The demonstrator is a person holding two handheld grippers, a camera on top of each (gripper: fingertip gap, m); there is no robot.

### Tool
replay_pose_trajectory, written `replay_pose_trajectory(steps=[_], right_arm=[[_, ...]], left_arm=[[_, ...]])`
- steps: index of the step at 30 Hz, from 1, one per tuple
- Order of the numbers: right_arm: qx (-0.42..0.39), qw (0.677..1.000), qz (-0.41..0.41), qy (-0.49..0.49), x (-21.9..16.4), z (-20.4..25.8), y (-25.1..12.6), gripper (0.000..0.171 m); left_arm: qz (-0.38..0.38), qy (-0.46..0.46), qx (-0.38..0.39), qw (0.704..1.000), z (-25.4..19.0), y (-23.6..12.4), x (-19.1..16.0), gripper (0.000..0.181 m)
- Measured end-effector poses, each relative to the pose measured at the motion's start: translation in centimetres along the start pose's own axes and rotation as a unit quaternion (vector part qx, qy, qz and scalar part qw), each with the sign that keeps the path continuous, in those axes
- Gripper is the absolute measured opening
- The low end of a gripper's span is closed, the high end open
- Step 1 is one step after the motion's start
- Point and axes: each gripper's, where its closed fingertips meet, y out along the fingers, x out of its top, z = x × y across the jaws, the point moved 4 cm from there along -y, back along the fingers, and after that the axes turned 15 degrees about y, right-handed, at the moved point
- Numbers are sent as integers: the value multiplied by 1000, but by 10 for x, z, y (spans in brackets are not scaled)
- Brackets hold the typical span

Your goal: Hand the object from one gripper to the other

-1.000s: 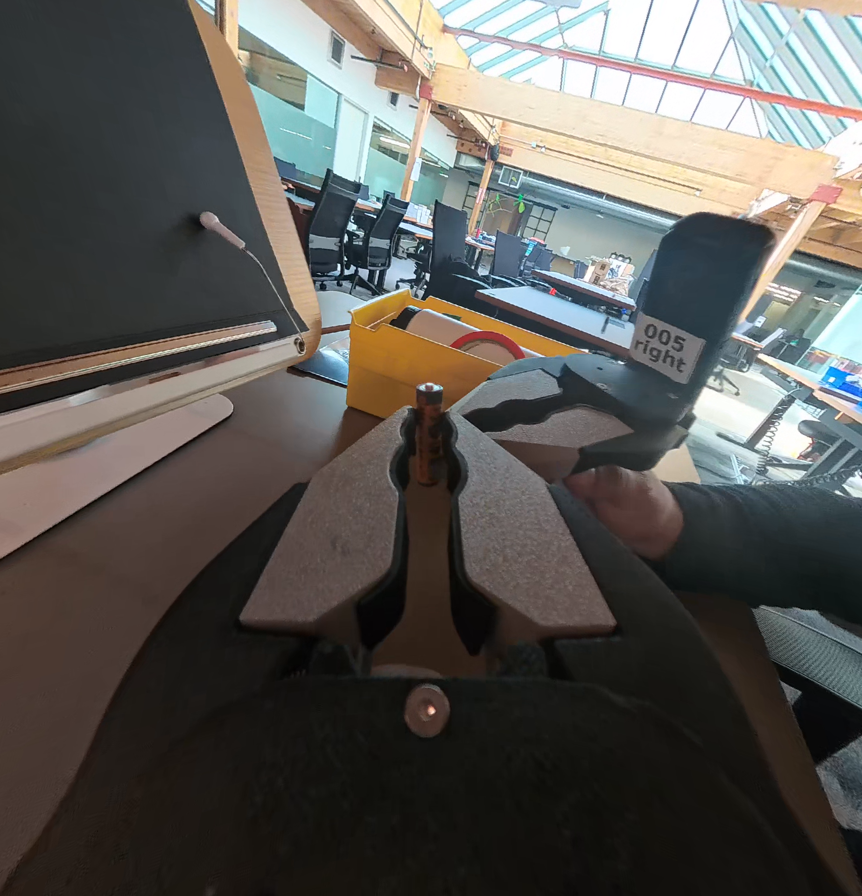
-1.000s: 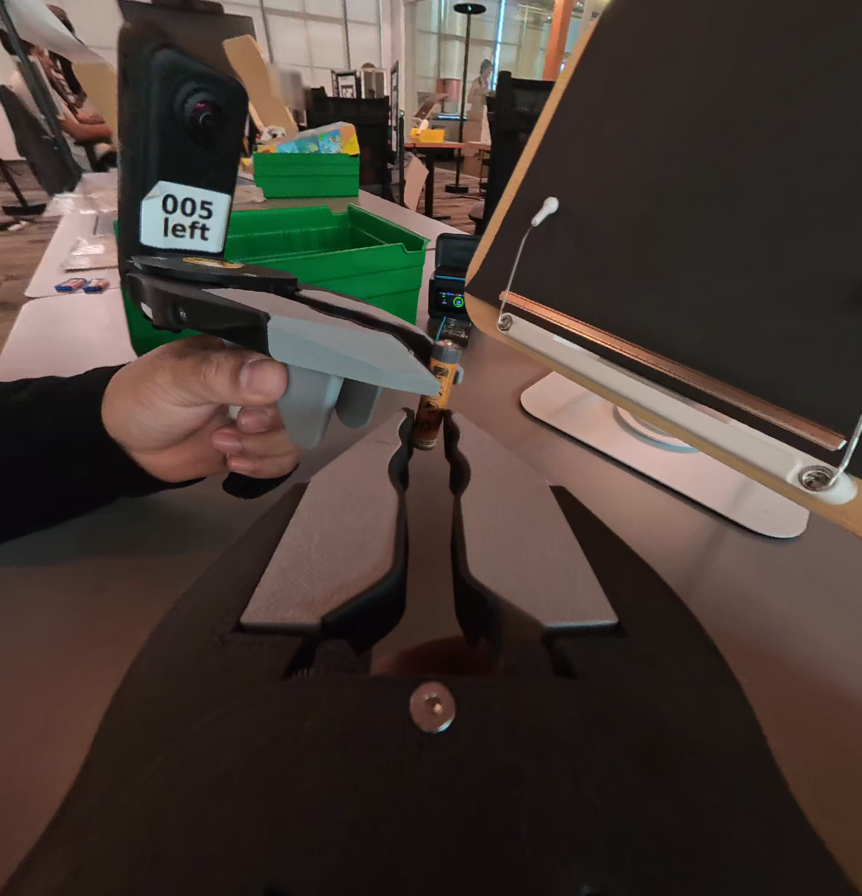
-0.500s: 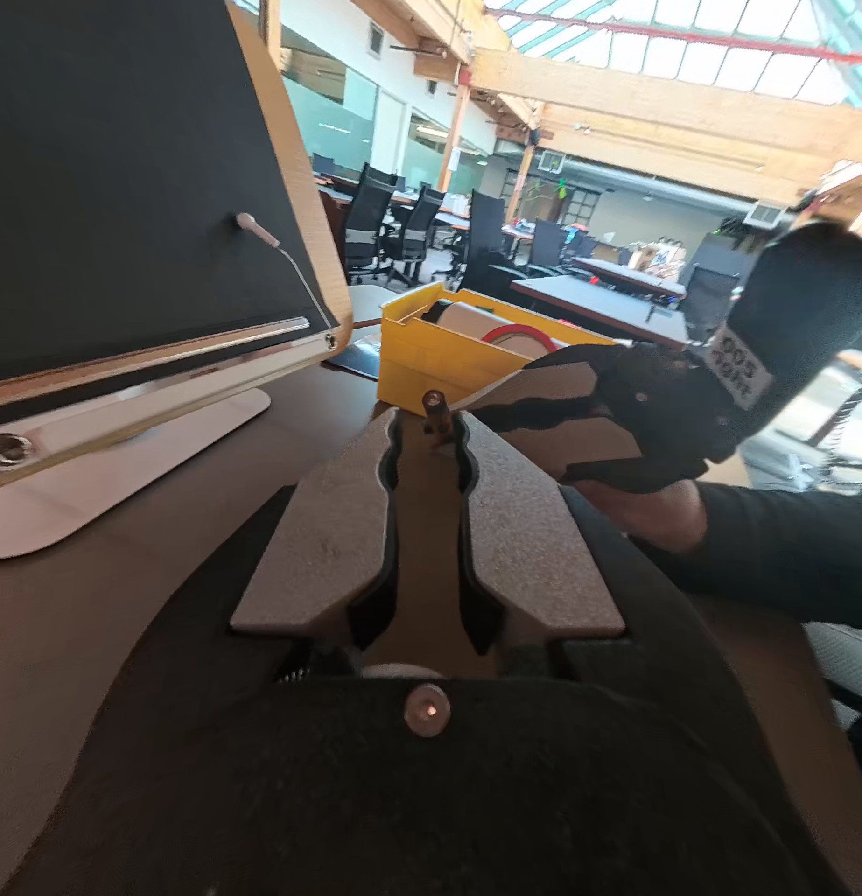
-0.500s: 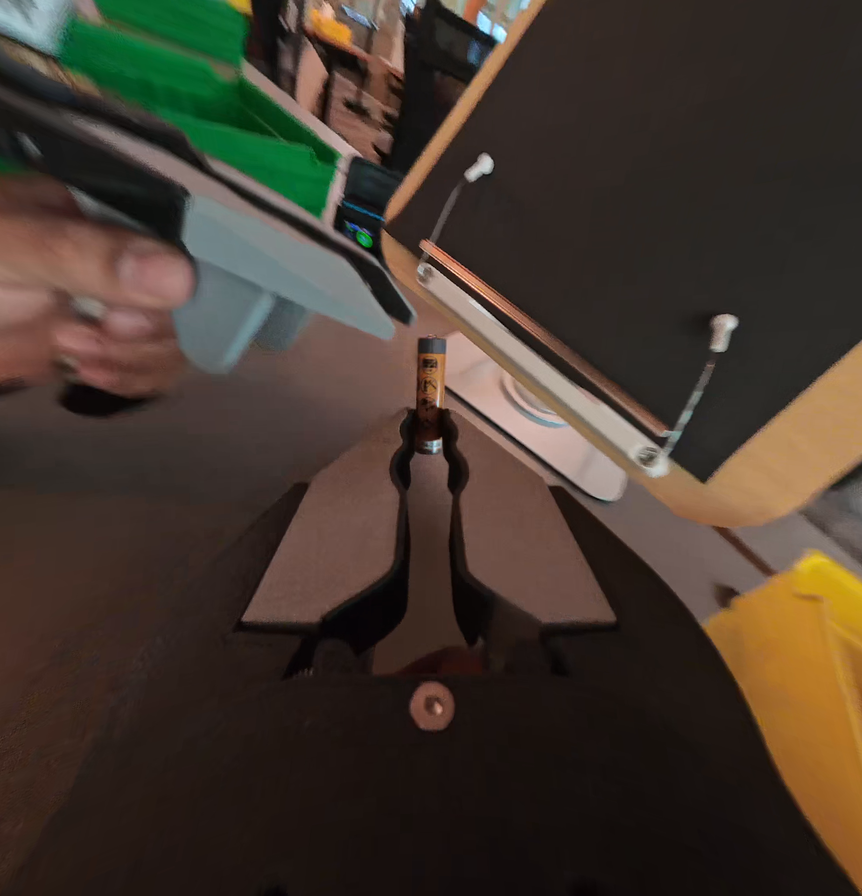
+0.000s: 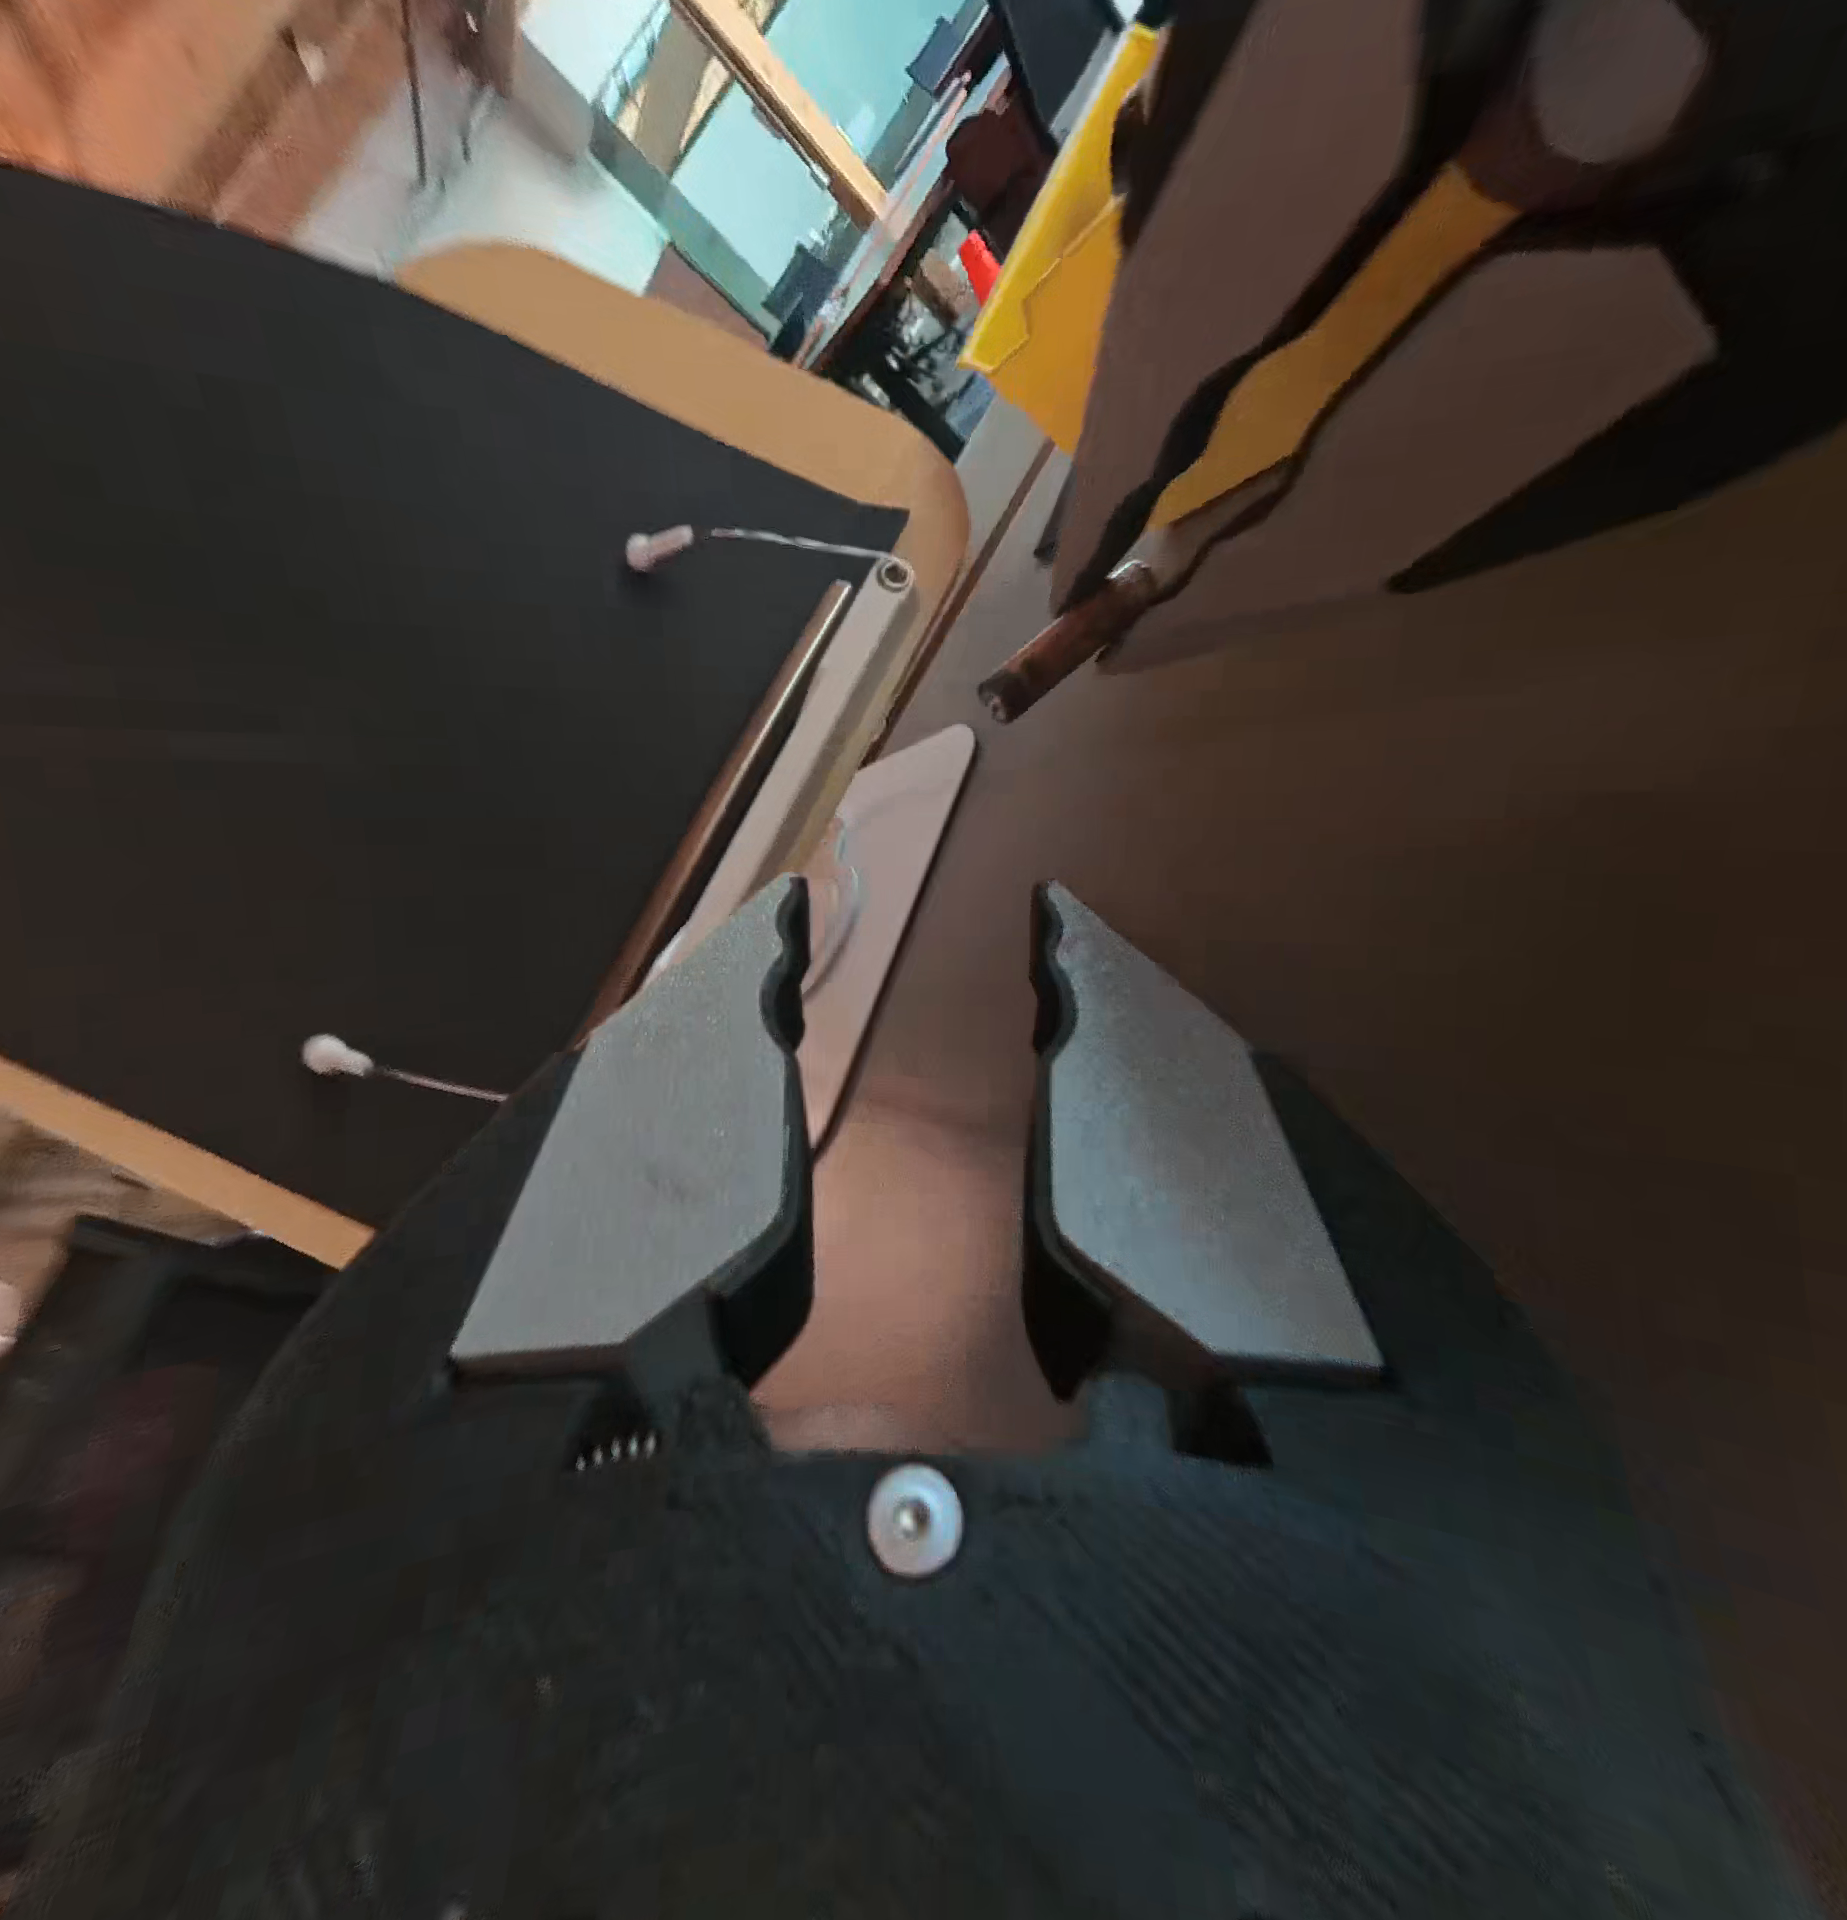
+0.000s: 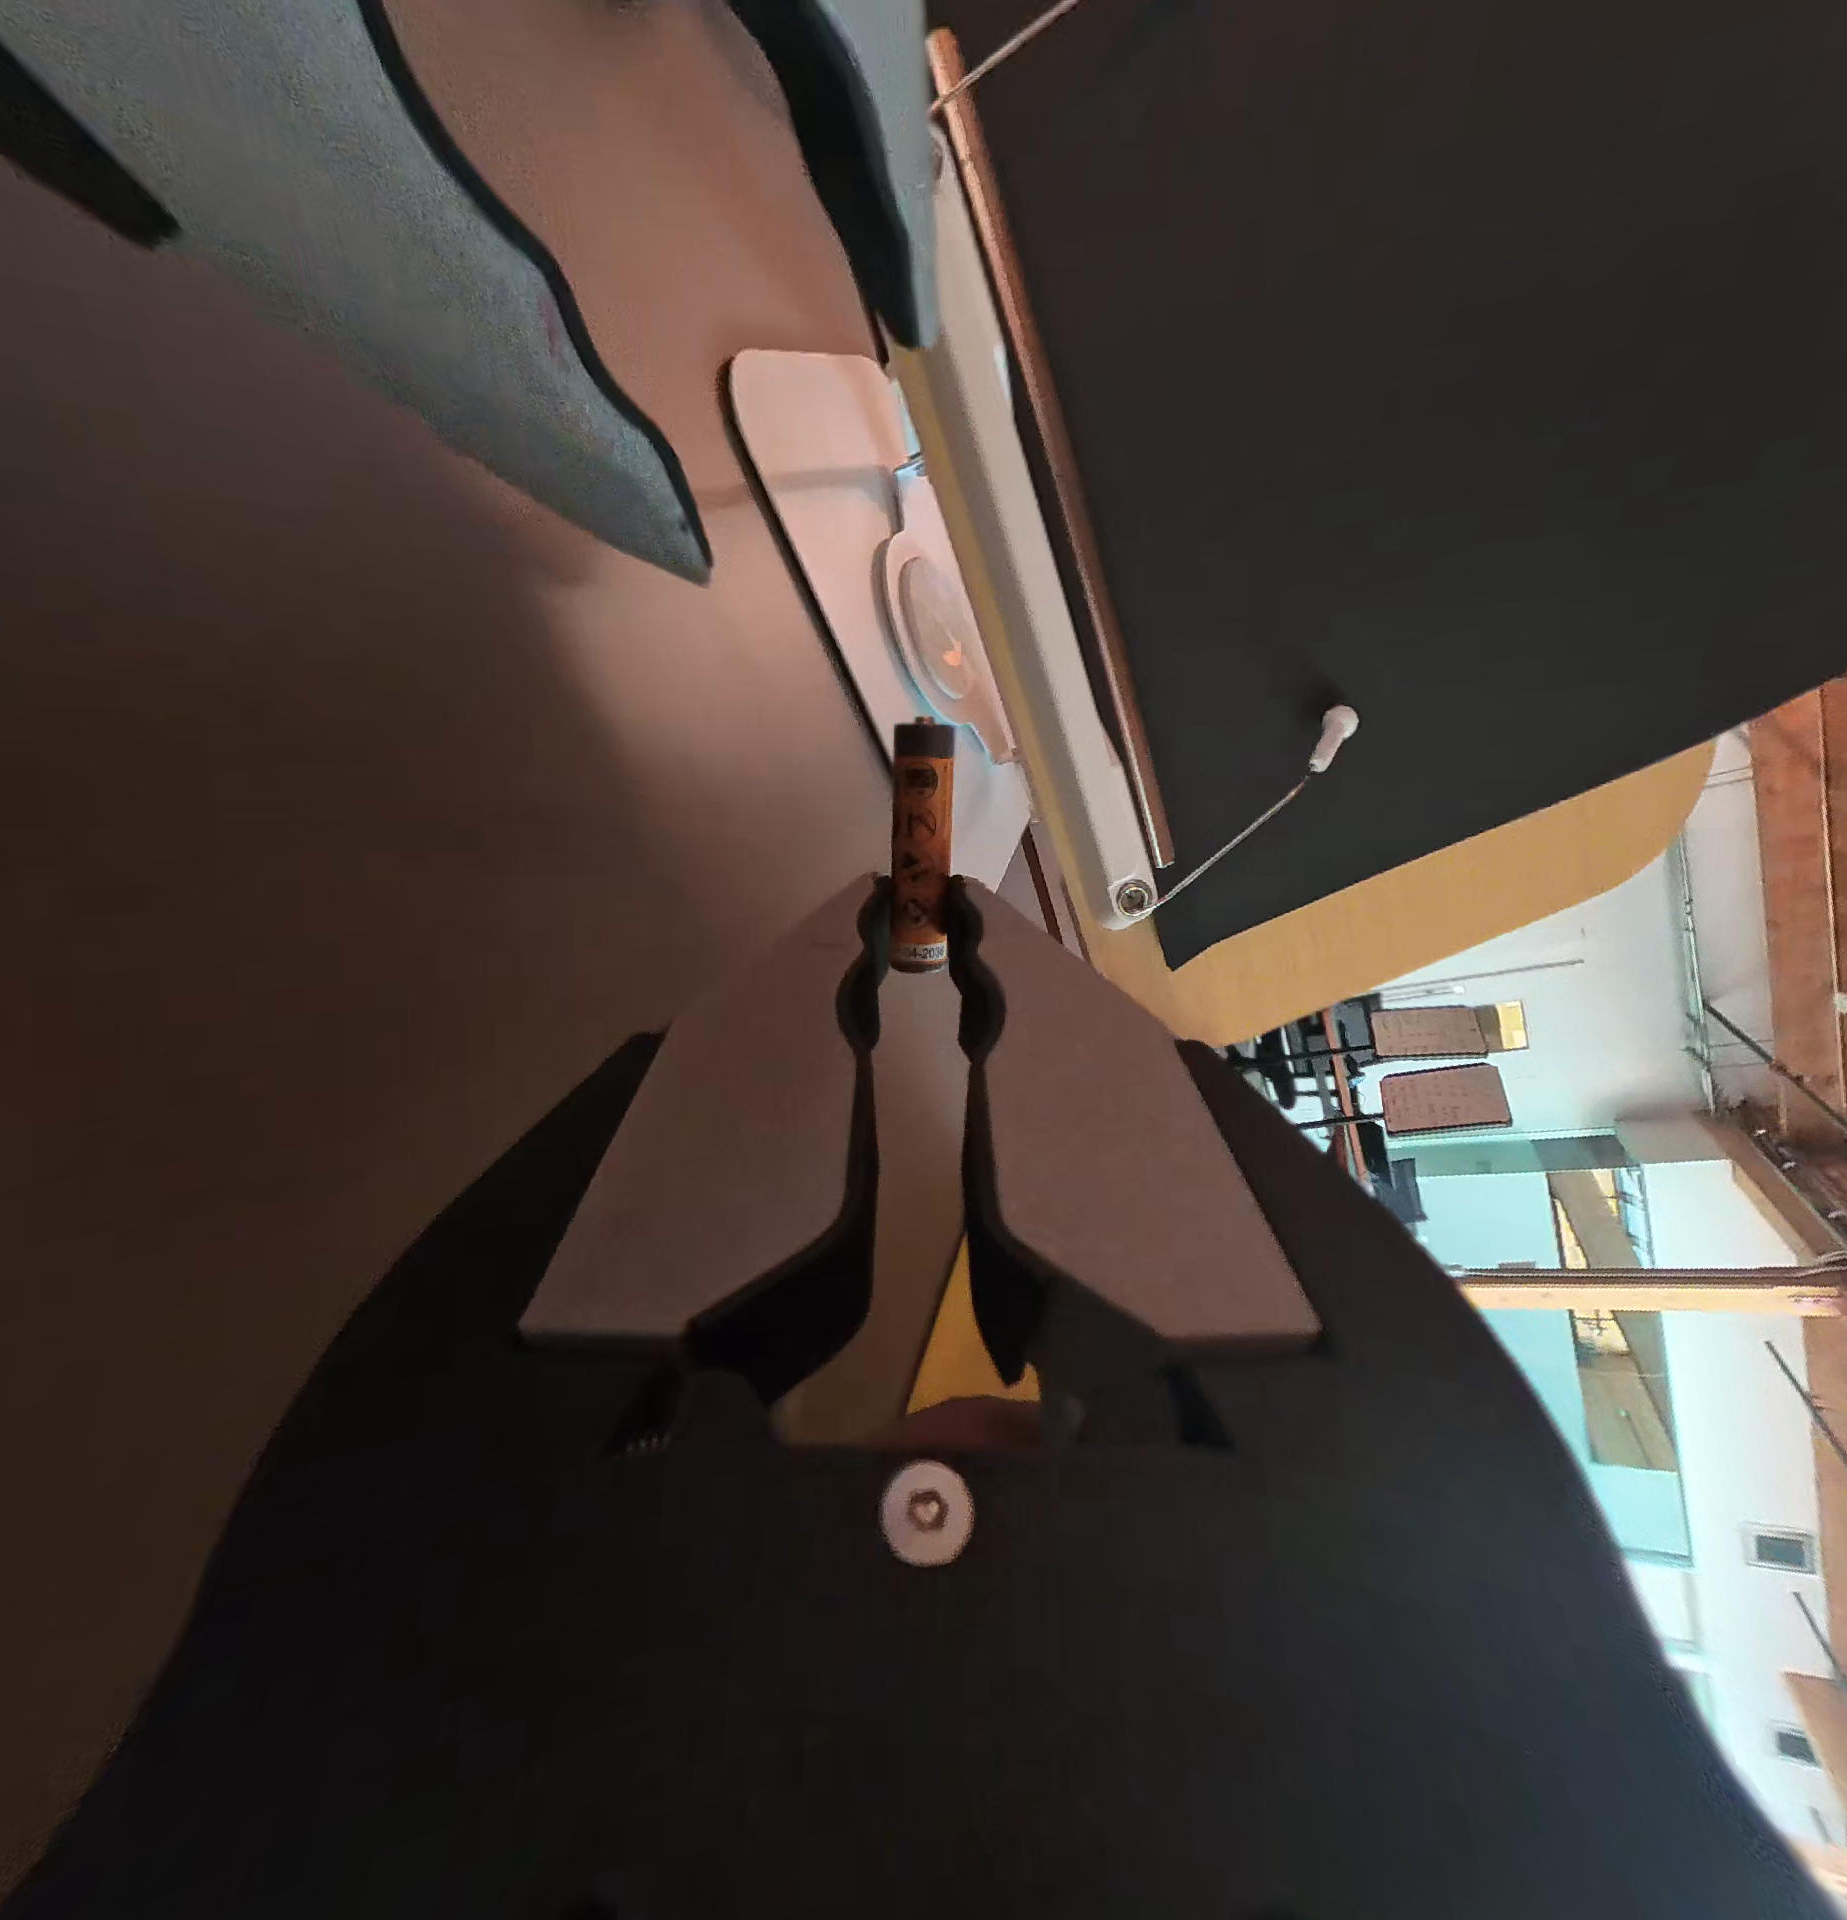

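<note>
A small orange-and-black battery (image 6: 921, 831) is pinched at its lower end between the tips of my right gripper (image 6: 919, 904), which is shut on it. In the left wrist view the battery (image 5: 1064, 644) sticks out of the right gripper (image 5: 1127, 582) at the upper right. My left gripper (image 5: 919, 904) is open and empty, its jaws wide apart, some way short of the battery. In the right wrist view the left gripper (image 6: 794, 447) shows at the upper left, open and clear of the battery.
A black board with a wooden edge (image 5: 379, 675) on a white base (image 5: 898, 831) stands on the brown table (image 5: 1418, 935); it also shows in the right wrist view (image 6: 1418, 416). A yellow bin (image 5: 1054, 301) sits behind the right gripper.
My left gripper has opened, let go of the battery and drawn back. The right gripper now holds the battery alone. Both views have rolled sideways.
</note>
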Motion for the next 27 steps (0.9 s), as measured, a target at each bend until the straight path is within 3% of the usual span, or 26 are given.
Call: replay_pose_trajectory(steps=[4, 7, 13, 16, 27], right_arm=[[5, 999, 8, -34, 3, 10, -4, 6], [42, 998, -16, -37, 9, 23, -7, 6], [132, 990, -50, 21, 11, 31, -14, 6], [137, 989, -59, 1, 11, 33, -18, 6], [142, 983, -81, -86, 8, 38, -29, 7]], left_arm=[[8, 89, 15, 996, -9, 4, 7, 40], [-16, 116, 19, 993, -14, 4, 14, 30], [-70, 110, -11, 991, -24, -2, 21, 27], [-68, 127, -29, 989, -30, -1, 20, 15], [-66, 121, -92, 986, -41, -4, 19, 9]])
